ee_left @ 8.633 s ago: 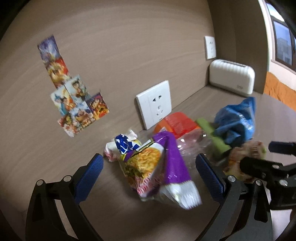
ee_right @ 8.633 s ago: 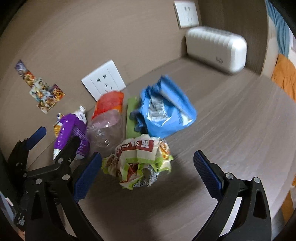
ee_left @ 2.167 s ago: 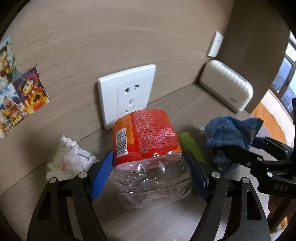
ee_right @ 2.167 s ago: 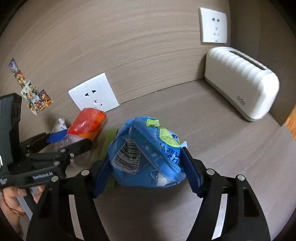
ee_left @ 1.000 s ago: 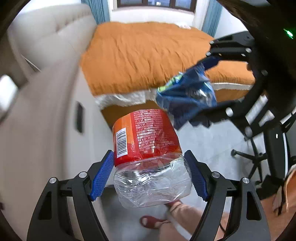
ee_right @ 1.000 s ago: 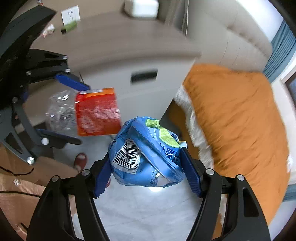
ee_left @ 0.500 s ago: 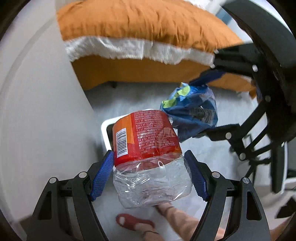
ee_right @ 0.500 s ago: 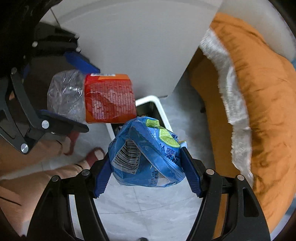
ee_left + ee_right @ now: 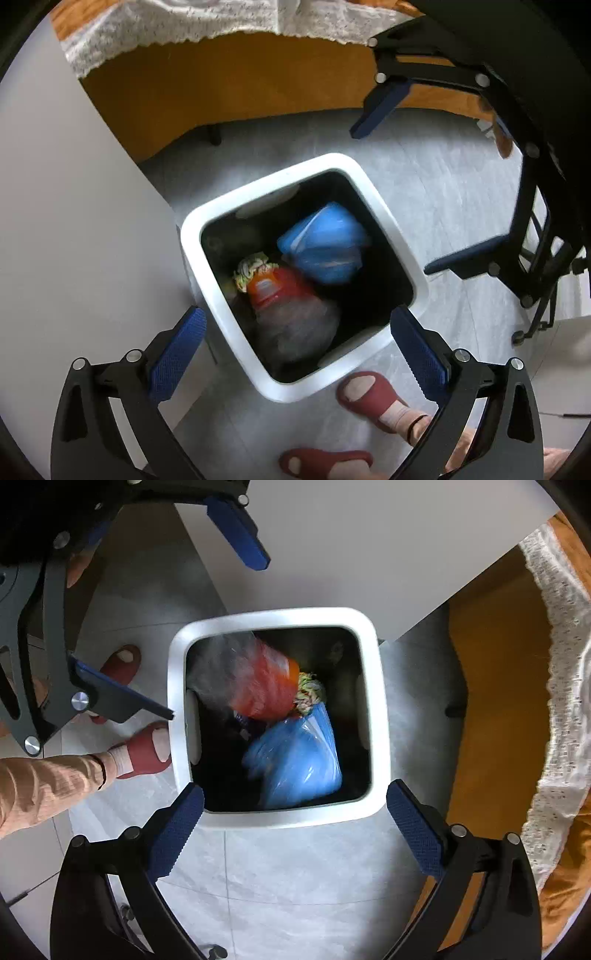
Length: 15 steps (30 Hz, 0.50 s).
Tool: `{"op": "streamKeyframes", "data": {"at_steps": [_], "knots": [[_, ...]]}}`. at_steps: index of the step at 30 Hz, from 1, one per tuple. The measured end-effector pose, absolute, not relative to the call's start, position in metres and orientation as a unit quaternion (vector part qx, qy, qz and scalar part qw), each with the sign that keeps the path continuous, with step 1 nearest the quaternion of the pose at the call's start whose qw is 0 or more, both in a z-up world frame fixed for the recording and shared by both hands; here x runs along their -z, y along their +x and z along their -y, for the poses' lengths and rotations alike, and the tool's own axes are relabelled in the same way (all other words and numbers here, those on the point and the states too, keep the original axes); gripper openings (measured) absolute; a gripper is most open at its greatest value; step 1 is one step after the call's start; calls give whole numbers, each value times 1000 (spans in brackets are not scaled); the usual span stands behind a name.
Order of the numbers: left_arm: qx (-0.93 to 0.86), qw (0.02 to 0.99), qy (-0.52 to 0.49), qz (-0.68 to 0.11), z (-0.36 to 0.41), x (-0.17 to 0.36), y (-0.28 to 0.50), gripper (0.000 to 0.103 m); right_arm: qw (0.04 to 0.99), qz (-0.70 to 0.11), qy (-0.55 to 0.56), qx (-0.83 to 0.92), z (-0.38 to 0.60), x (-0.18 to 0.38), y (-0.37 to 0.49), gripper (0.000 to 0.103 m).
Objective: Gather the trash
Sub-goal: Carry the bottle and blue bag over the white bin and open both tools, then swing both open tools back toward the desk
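Both the left claw (image 9: 295, 339) and the right claw (image 9: 293, 812) hang wide and hold nothing above the white bin (image 9: 388, 218). Inside lie the crushed bottle (image 9: 291, 314) and blue bag (image 9: 325, 247) (both light, crinkly, easily pinched anywhere).

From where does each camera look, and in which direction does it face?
Left wrist: on the left hand-held gripper, facing down into the white bin; red slippers show.
Right wrist: on the right hand-held gripper, also facing down; a sleeve shows.
Shared: bin, blue bag, orange-labelled bottle, and each other's gripper.
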<state>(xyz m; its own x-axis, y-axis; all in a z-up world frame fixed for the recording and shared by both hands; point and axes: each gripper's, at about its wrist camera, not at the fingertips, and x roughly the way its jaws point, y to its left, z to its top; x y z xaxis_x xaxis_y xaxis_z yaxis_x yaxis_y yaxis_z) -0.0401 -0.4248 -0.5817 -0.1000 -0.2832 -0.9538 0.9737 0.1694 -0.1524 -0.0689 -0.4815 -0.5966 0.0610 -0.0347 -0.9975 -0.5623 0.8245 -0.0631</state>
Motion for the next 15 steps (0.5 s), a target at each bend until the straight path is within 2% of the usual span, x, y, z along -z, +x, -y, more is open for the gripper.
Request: {"op": "streamKeyframes", "data": {"at_steps": [8, 15], "knots": [[551, 570, 346, -501, 430, 575, -37, 98, 690, -657, -236, -193, 480, 588, -70, 99], [556, 574, 342, -494, 431, 542, -41, 98, 696, -648, -245, -187, 478, 548, -74, 99]]}}
